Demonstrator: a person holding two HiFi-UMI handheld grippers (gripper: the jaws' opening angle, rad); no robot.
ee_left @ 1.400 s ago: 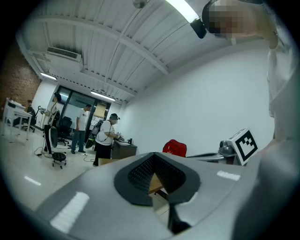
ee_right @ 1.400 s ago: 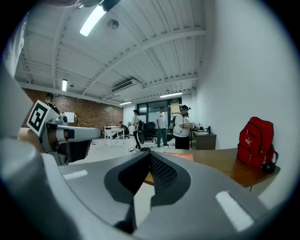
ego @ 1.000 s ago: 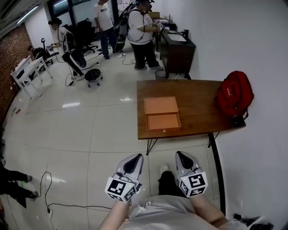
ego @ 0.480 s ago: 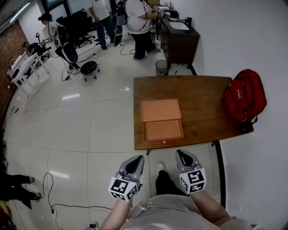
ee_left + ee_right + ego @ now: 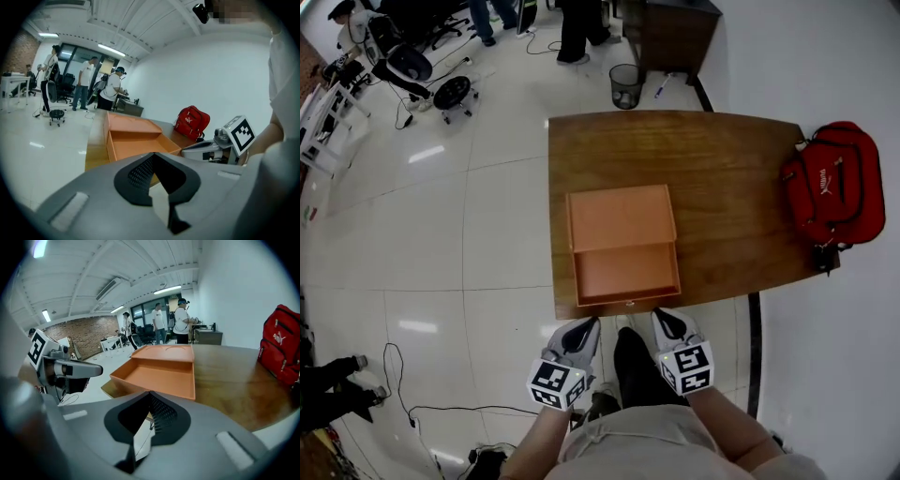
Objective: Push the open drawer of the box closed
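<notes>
An orange box (image 5: 619,217) lies on the wooden table (image 5: 731,197), its empty drawer (image 5: 625,272) pulled out toward the table's near edge. Both grippers hover just short of that edge, apart from the drawer front. My left gripper (image 5: 581,328) is below the drawer's left half and my right gripper (image 5: 659,321) below its right corner; both are shut and hold nothing. The left gripper view has the drawer (image 5: 136,146) ahead past the left gripper (image 5: 153,155). The right gripper view has the drawer (image 5: 159,376) ahead past the right gripper (image 5: 150,393).
A red backpack (image 5: 834,187) sits at the table's right end. Beyond the table's far side stand a wire bin (image 5: 624,84) and a dark cabinet (image 5: 666,28). An office chair (image 5: 450,92) and several people are far off left. A cable (image 5: 394,375) lies on the floor.
The table and box have come much nearer in the head view as the person walked up. Both grippers now sit close to the table's near edge, still shut.
</notes>
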